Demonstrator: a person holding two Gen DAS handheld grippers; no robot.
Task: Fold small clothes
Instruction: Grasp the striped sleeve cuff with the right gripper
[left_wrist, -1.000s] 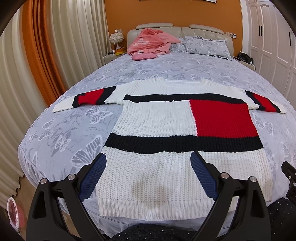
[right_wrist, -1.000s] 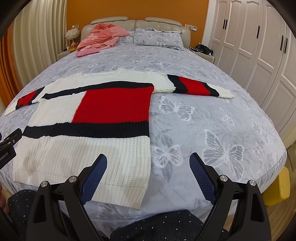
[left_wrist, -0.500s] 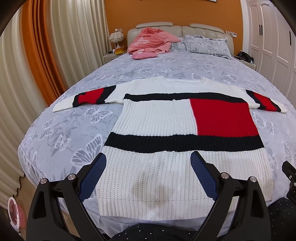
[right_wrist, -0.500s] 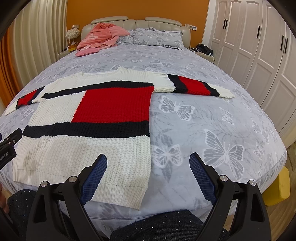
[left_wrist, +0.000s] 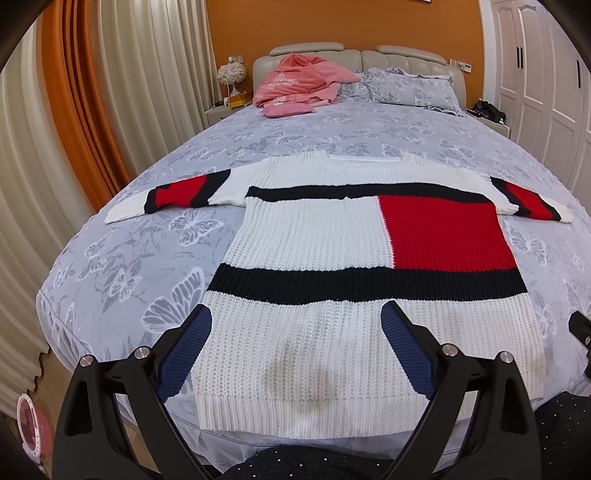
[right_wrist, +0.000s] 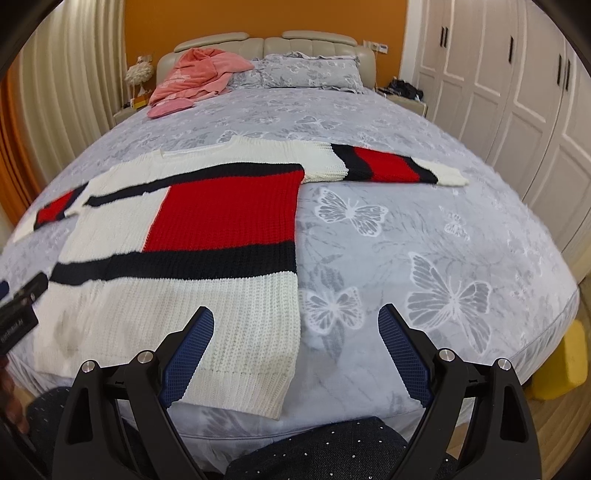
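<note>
Two tools, both spread wide and gripping nothing: your left tool (left_wrist: 295, 350) hangs above the knit sweater's (left_wrist: 314, 240) hem, your right tool (right_wrist: 295, 350) above its lower right corner on the bed (right_wrist: 443, 240). Sweater flat, sleeves out. Since a second ago, nothing's budged.

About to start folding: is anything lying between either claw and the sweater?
Nothing visible. The sweater lies flat on the bed, directly below the open left claw and right claw.
</note>
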